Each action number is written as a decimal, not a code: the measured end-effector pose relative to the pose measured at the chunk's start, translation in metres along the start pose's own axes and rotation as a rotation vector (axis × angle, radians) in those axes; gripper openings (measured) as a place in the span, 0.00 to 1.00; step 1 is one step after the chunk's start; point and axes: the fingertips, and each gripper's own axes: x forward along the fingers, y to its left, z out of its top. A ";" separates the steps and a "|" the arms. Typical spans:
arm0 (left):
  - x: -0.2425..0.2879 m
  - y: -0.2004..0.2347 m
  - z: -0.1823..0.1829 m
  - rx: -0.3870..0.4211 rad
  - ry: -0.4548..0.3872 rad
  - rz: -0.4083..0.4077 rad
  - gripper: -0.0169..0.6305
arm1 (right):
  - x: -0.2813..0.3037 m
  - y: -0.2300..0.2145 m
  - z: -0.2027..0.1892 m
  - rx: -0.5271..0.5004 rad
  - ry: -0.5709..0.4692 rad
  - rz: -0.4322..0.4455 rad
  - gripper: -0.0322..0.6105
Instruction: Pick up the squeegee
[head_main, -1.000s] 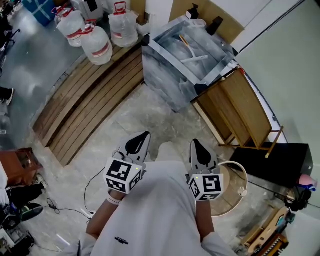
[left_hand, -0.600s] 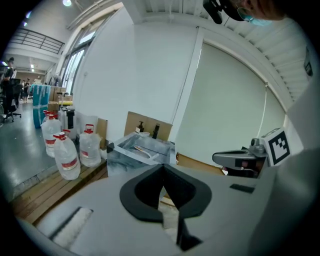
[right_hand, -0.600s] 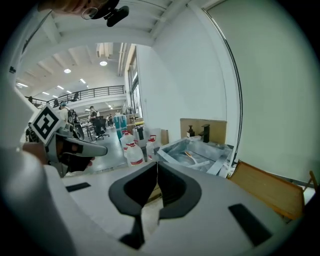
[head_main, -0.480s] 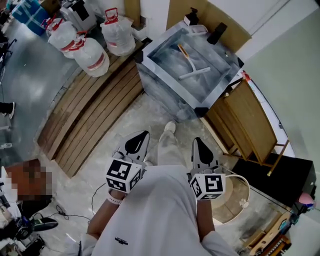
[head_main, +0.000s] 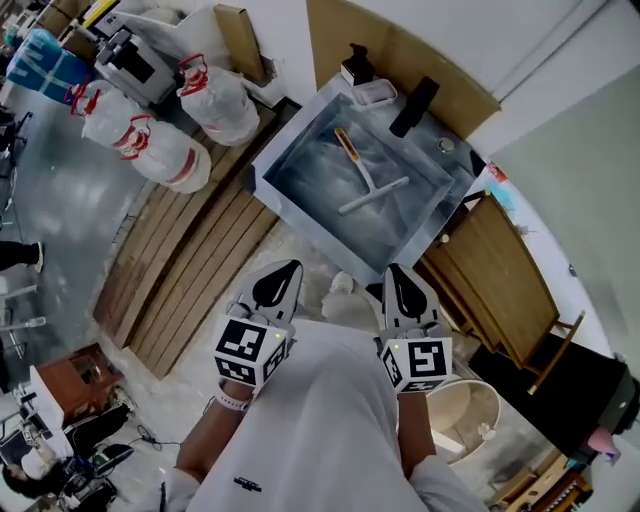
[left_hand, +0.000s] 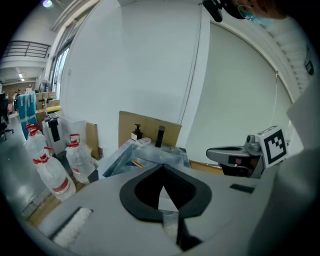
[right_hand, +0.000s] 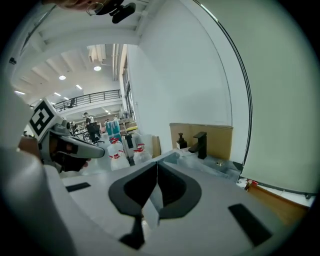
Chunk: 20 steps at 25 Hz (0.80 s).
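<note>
**Inspector:** What is changing against the frame a second ago?

**Assessor:** Both grippers are advancing together. The sink (head_main: 305, 170) is now sitting just ahead of their tips, where a stretch of pale floor was separating them before.

**Inspector:** Condition of the grippers?

**Assessor:** The left gripper (head_main: 285, 275) is keeping its jaws pressed together with nothing between them. The right gripper (head_main: 397, 278) is doing likewise, with jaws together and empty. They are pointing forward and somewhat down, side by side.

**Inspector:** And the squeegee?

**Assessor:** The squeegee (head_main: 368, 190) is lying flat on the sink floor near the middle, well apart from both grippers. Its orange-tipped handle is pointing toward the back rim, and its pale blade is lying crosswise at the near end.

**Inspector:** Beyond that?

**Assessor:** A black faucet (head_main: 413, 106) is standing on the back rim. A soap dispenser (head_main: 354, 66) is standing to its left, against a brown board. Water jugs (head_main: 160, 155) are sitting on wooden slats (head_main: 190, 265) left of the sink.
</note>
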 end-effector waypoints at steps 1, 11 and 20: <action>0.008 0.001 0.007 0.004 0.002 -0.002 0.03 | 0.008 -0.006 0.004 0.004 0.000 -0.002 0.06; 0.051 0.018 0.044 0.031 0.027 -0.078 0.03 | 0.043 -0.032 0.033 0.014 0.002 -0.057 0.06; 0.080 0.031 0.047 0.050 0.059 -0.149 0.03 | 0.067 -0.033 0.038 0.019 0.002 -0.098 0.06</action>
